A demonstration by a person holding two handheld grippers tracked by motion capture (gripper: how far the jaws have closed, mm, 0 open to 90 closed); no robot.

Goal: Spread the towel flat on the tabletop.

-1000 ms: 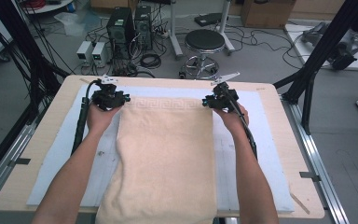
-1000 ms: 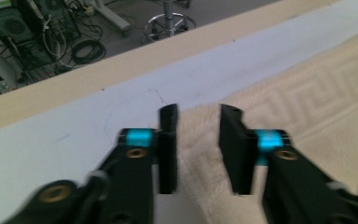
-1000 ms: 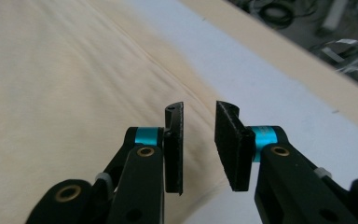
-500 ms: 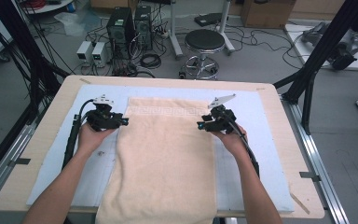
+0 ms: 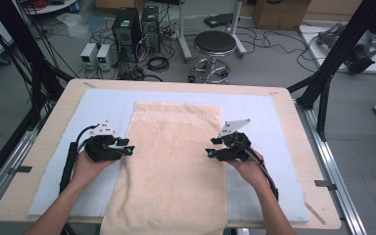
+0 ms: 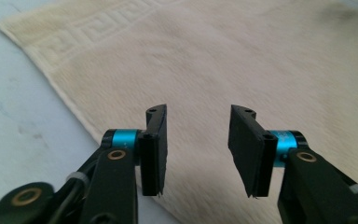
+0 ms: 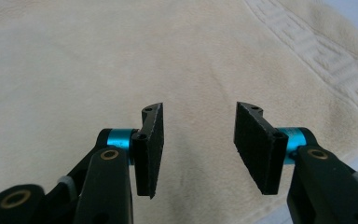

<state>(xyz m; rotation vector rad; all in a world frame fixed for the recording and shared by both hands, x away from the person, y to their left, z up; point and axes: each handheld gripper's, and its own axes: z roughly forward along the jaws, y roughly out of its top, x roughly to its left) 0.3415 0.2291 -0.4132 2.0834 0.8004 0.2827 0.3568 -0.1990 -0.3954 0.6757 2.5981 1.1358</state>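
We see our left gripper (image 5: 125,149) at the left edge of the cream towel (image 5: 176,166), its jaws standing partly apart with nothing between them; in the left gripper view (image 6: 198,149) the black pads (image 6: 154,149) frame bare terry cloth and grip none of it. These jaws stand about as wide as half a second ago. Our right gripper (image 5: 209,152) sits at the towel's right edge, and its jaws have just been opening; in the right gripper view (image 7: 200,149) the gap between the pads (image 7: 256,149) is clear, with only towel surface behind it. We cannot tell whether either set of tips brushes the fabric. The towel lies flat and spread lengthwise down the middle of the pale blue mat (image 5: 103,105) on the wooden table (image 5: 49,127), its near end hanging over the table's front edge. A woven Greek-key band (image 5: 176,117) runs across its far end, and the same raised border shows in both gripper views (image 6: 74,32) (image 7: 326,56). The cloth looks smooth, without folds.
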